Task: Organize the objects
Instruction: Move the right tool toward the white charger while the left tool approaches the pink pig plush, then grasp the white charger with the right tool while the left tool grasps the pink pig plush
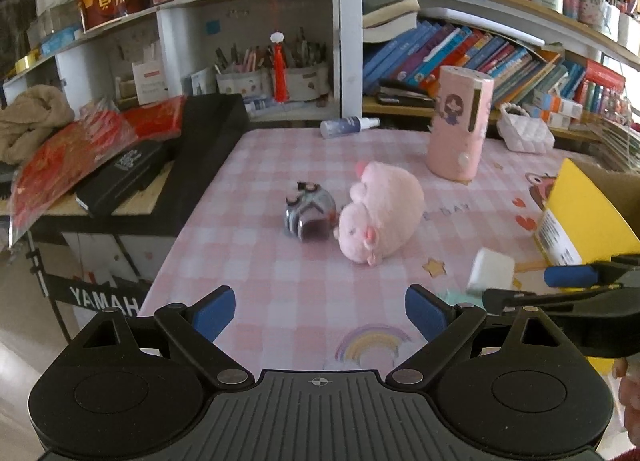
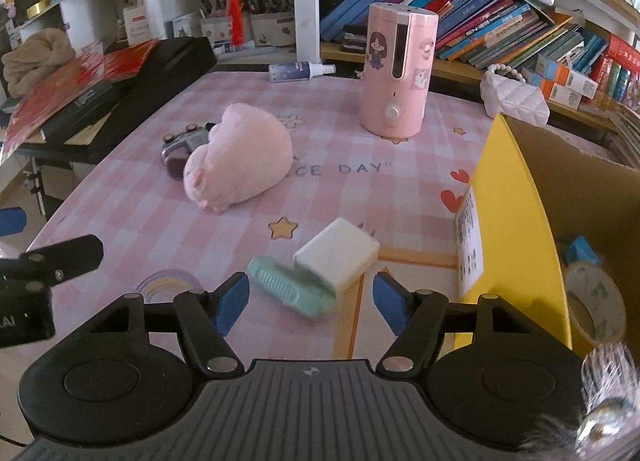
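Inside cardboard box [image 2: 520, 189]: tape roll [image 2: 596, 301].

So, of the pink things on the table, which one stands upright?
The tall pink humidifier with the girl sticker stands upright near the shelf. The pink plush toy lies on the table beside the toy car.

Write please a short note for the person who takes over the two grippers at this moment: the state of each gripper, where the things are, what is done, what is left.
Left gripper: open, empty, facing the plush.
Right gripper: open, nothing gripped; the white block and green comb lie on the cloth just ahead of it.
Things: toy car lies against the plush mid-table; pink humidifier stands upright behind; spray bottle lies at the far edge.
Done: yellow box on the right already holds a tape roll and a blue item.
Left: probably block and comb first, then plush and car.
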